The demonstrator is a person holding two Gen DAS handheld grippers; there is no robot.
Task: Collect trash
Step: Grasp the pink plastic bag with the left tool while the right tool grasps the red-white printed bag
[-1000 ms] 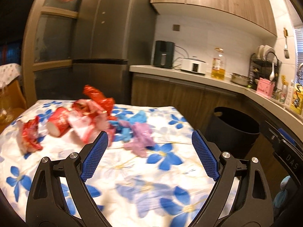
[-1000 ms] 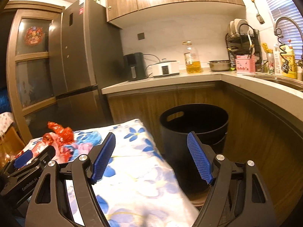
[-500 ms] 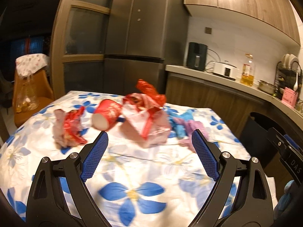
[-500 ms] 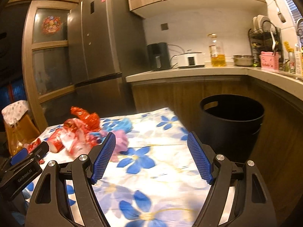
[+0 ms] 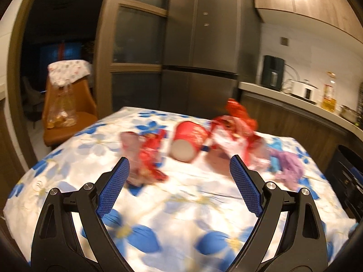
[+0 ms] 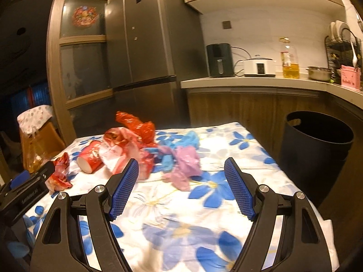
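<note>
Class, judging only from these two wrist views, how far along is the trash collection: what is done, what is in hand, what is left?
Done: nothing visible. In hand: nothing; the left tool and right tool are both open and empty. Left: the red paper cup, red wrappers, pink bag and blue scraps lie on the tablecloth, beside the black bin.

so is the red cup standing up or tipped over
Tipped over. The red cup lies on its side on the tablecloth, one pale round end facing the cameras, among the wrappers.

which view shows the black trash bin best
The right wrist view: the black trash bin stands whole beside the table, open rim and handle slot visible. The left wrist view catches only a dark sliver at its right edge.
</note>
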